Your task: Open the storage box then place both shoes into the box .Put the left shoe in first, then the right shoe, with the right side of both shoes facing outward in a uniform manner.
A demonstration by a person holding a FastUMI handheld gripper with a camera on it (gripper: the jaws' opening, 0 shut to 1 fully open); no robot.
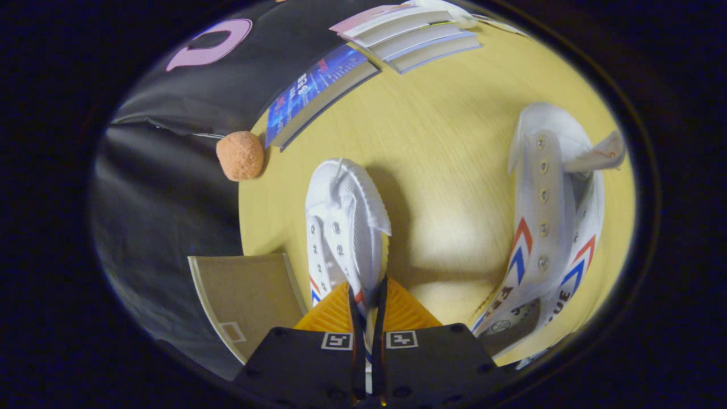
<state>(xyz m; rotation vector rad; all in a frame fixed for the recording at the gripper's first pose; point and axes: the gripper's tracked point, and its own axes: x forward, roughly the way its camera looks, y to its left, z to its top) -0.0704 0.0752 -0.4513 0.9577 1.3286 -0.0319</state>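
The gripper [367,309] has its two fingers pinched almost together on the side wall of a white sneaker [345,227], thin canvas clamped between them, so this shoe is firmly in its hold. The held shoe points straight away along the fingers, toe end farthest out, its mesh-textured side and its row of metal eyelets showing, red and blue chevron stripes peeking just beside the fingertips. Whether it hangs clear of the table or rests on it I cannot tell, though a shadow falls on the wood to its right. Off to the right, well apart, the second sneaker [548,227] lies on the pale wooden table [443,130], toe away, its tongue flopped out to the side and the same red and blue chevrons along its flank (a matching pair, clearly). Just left of the fingers sits a flat brown cardboard panel [244,295], apparently part of the storage box, though I cannot make out more of it. Beyond the held shoe's toe, to the left, a rough orange ball [240,155] sits at the table's edge, next to a blue-covered book [318,94]. Farther back, a fanned stack of books [412,37] lies on the table.
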